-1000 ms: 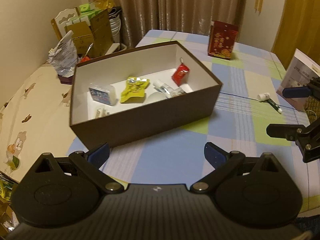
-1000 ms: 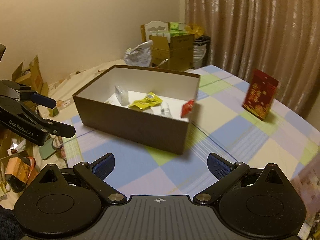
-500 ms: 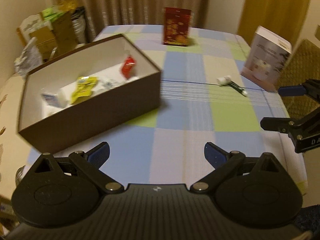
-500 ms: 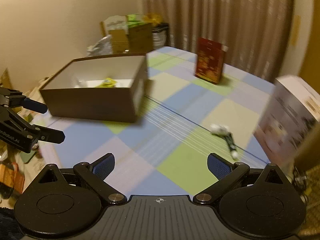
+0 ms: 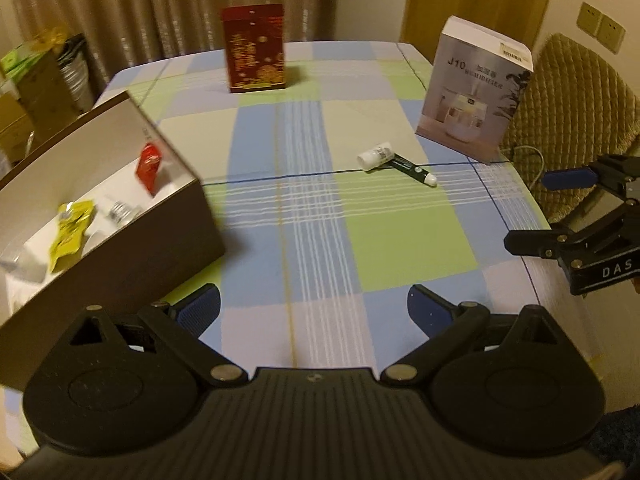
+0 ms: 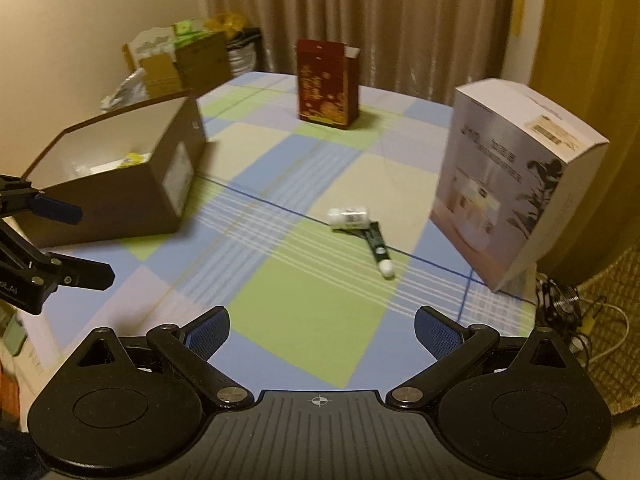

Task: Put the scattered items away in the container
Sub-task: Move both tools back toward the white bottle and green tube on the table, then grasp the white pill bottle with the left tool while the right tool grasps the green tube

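A brown box with a white inside stands on the left of the checked table; it also shows in the right wrist view. It holds a yellow pouch, a red packet and a small bottle. A small white bottle and a dark green tube lie together on the cloth near the white carton; both show in the right wrist view, bottle and tube. My left gripper is open and empty. My right gripper is open and empty, short of the tube.
A red carton stands at the table's far side. A white humidifier carton stands at the right. A woven chair is beyond the right edge. Cardboard boxes are stacked by the curtain.
Both grippers have swung right, away from the brown box, bringing the white bottle and green tube closer and more central. Both stay open.
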Motion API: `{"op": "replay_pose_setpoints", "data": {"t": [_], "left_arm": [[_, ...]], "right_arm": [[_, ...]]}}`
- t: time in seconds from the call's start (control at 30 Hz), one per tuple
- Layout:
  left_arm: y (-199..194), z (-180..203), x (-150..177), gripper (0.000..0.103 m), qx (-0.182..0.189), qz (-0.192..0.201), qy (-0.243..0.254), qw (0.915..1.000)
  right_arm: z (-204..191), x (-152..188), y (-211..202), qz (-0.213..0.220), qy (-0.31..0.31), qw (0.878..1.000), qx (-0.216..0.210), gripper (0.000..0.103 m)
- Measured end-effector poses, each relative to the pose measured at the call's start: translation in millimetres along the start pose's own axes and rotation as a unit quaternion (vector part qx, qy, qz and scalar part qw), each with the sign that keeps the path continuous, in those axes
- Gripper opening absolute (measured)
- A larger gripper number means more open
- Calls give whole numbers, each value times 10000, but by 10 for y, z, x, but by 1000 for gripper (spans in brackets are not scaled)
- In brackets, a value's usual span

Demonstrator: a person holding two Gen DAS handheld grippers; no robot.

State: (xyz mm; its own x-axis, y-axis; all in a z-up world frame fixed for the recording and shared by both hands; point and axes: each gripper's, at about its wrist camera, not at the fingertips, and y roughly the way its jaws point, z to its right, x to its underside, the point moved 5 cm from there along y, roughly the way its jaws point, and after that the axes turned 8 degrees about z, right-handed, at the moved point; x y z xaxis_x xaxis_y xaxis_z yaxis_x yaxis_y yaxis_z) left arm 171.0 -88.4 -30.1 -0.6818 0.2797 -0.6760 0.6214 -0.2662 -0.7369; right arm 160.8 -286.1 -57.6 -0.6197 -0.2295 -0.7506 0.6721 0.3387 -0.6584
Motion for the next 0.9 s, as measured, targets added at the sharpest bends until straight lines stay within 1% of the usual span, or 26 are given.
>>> {"op": "replay_pose_setpoints", "data": {"t": [0.23, 0.3, 0.37, 0.43, 0.5, 0.57, 0.63, 0.7, 0.77, 0.83, 0.9], "left_arm": [[328, 22, -148, 94, 233, -61, 256, 9994], [428, 56, -201, 90, 335, -26, 396, 9986], [533, 114, -255, 90, 428, 51, 628, 9971], [641, 177, -310, 86, 523, 151, 884, 9946], [757, 233, -362, 77, 615, 166, 1052, 9924], [888, 271, -422, 76, 745, 192, 1144, 9904], [1034, 309, -480, 74, 804, 164, 1228, 9890], [1166, 354, -541, 69, 877, 200, 1342, 9869], [1308, 403, -606, 68, 962, 210, 1458, 9844], [1469, 459, -671, 64, 1028, 237, 1570, 9819], [1620, 515, -724, 56, 1093, 234, 1675, 9795]], "right_arm": [[233, -21, 260, -65, 231, 9996, 178, 103], [302, -17, 332, -66, 319, 9993, 207, 103], [365, -17, 402, -43, 363, 9991, 224, 103], [427, -24, 473, 11, 382, 9990, 218, 103], [491, -34, 531, 128, 387, 9990, 180, 103], [572, -42, 598, 284, 432, 9986, 132, 103], [658, -43, 683, 329, 502, 9981, 112, 103], [733, -52, 751, 416, 521, 9977, 98, 103], [792, -59, 824, 428, 489, 9978, 126, 103], [842, -56, 886, 402, 463, 9979, 185, 103], [894, -50, 932, 422, 487, 9978, 178, 103]]}}
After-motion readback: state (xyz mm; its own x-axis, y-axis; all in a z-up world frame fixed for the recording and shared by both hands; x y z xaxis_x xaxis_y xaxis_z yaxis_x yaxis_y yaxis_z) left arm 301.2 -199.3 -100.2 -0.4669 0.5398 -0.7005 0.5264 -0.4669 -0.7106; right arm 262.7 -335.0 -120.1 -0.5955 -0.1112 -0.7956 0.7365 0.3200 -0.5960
